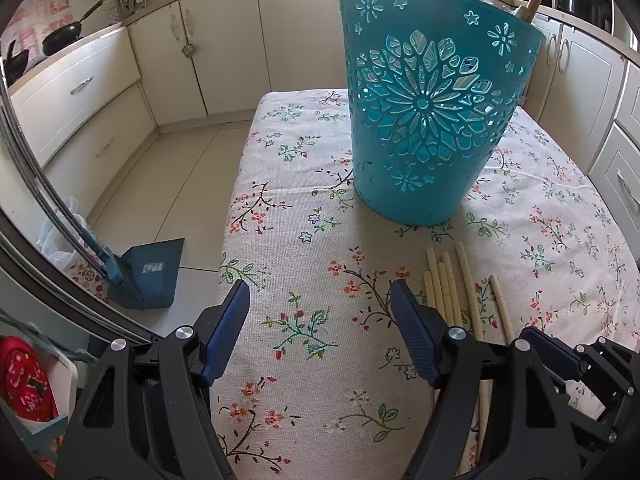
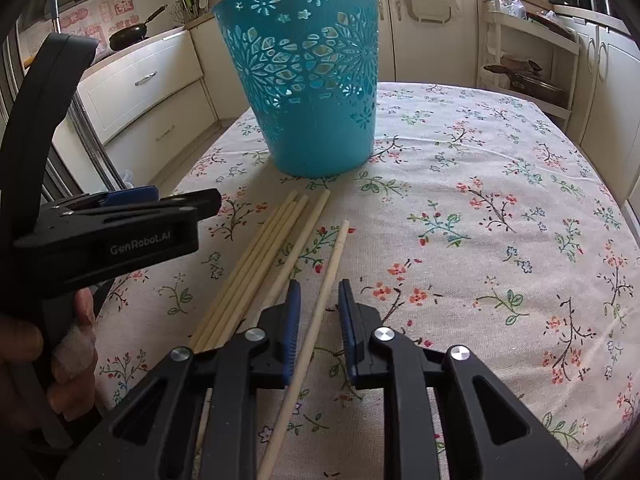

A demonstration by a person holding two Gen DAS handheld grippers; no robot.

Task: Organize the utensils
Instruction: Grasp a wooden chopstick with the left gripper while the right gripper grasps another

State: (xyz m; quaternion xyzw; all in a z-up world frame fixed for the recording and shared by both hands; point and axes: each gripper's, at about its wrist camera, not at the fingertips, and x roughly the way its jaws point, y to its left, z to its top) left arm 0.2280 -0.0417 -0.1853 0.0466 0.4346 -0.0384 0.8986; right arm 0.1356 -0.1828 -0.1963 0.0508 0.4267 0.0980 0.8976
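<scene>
A teal perforated basket (image 1: 424,112) stands upright on the floral tablecloth, also in the right wrist view (image 2: 308,80). Several pale wooden chopsticks (image 2: 256,264) lie on the cloth in front of it; they show at the right in the left wrist view (image 1: 448,284). One chopstick (image 2: 320,300) lies apart, running between the fingers of my right gripper (image 2: 319,288), which is open around it without touching. My left gripper (image 1: 320,292) is open and empty over the cloth, left of the chopsticks; its body shows at the left in the right wrist view (image 2: 120,228).
The table (image 2: 500,200) with floral cloth fills both views. Its left edge drops to a tiled floor with a blue dustpan (image 1: 152,272). White kitchen cabinets (image 1: 180,60) surround it. A white rack (image 2: 528,48) stands behind at right.
</scene>
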